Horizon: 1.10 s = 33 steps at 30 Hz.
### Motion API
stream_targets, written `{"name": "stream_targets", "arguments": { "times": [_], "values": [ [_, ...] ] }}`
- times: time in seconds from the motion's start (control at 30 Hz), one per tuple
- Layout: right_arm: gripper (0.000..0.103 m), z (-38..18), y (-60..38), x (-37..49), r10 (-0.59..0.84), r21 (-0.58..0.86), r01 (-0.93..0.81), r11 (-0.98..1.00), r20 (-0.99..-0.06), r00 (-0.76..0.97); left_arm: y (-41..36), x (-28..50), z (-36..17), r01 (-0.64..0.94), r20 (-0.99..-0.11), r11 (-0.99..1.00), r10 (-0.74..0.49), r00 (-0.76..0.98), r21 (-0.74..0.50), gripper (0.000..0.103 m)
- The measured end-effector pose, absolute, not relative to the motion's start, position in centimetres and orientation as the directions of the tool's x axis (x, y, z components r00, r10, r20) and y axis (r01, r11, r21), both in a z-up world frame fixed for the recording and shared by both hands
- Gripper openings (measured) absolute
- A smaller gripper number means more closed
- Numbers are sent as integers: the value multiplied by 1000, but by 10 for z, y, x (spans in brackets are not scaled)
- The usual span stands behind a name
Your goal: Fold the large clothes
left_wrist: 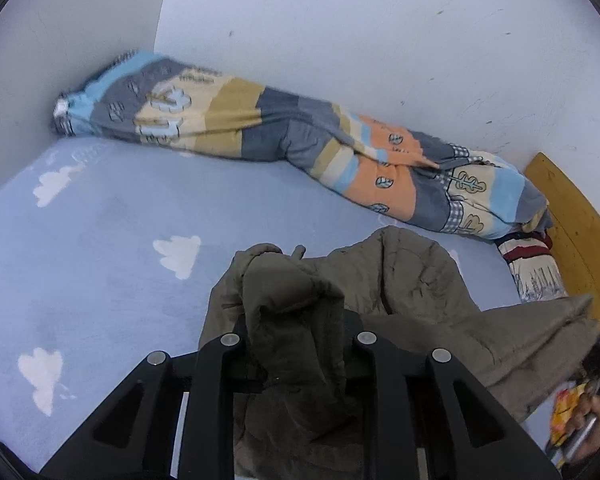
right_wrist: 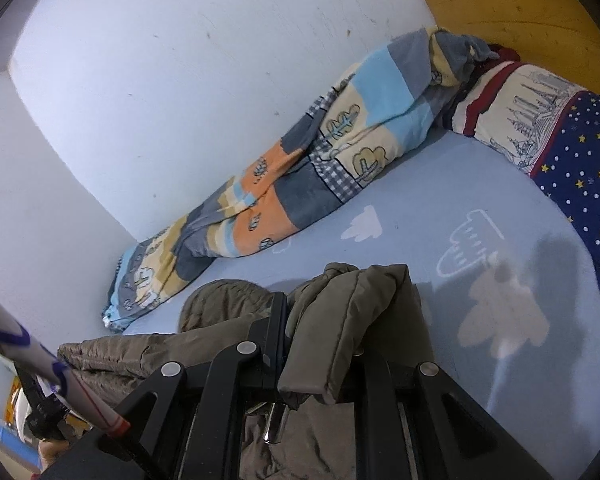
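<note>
Two hand-held grippers, left (left_wrist: 296, 344) and right (right_wrist: 320, 352), each clamped on the olive padded jacket (left_wrist: 400, 280) over the bed (left_wrist: 100, 240), should keep its edge taut and level.

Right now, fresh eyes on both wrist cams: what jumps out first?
The olive-brown padded jacket fills the foreground, bunched up between the jaws of both the left gripper and the right gripper. Behind it, a rolled patchwork quilt in blue, grey and orange lies along the white wall. All of it sits on a pale blue cloud-print sheet.
</note>
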State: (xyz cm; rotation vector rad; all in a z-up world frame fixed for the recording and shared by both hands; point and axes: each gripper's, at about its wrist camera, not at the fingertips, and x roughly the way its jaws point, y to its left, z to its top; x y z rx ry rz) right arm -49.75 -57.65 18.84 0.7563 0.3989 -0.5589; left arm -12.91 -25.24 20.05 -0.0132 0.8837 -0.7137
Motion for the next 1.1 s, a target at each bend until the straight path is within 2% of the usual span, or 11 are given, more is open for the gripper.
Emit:
{"name": "stream_targets", "arguments": {
  "times": [0.23,0.5,0.63,0.8,0.9,1.1],
  "values": [
    [13,161,-612,-460,-331,499,652,571,-587,739,-279,-77,173,529,-769,773,-560,309,-351,30],
    [13,128,-639,-425,-324,471,686,555,-637,699,-295,-46,141,469,-790,783,-561,246,-410,32],
    [13,114,-652,-414,-304,479,699,531,-662,685,-296,-34,134,450,-789,771,-579,203,-450,38],
    [14,99,-666,-407,-258,512,704,492,-687,679,-286,-22,140,407,-753,759,-621,220,-507,56],
    [15,97,-672,-408,-229,544,696,468,-686,690,-277,-17,150,390,-743,769,-619,255,-507,61],
    [21,107,-681,-421,-163,660,644,385,-639,752,-261,-17,169,395,-725,771,-622,297,-499,62]
  ]
}}
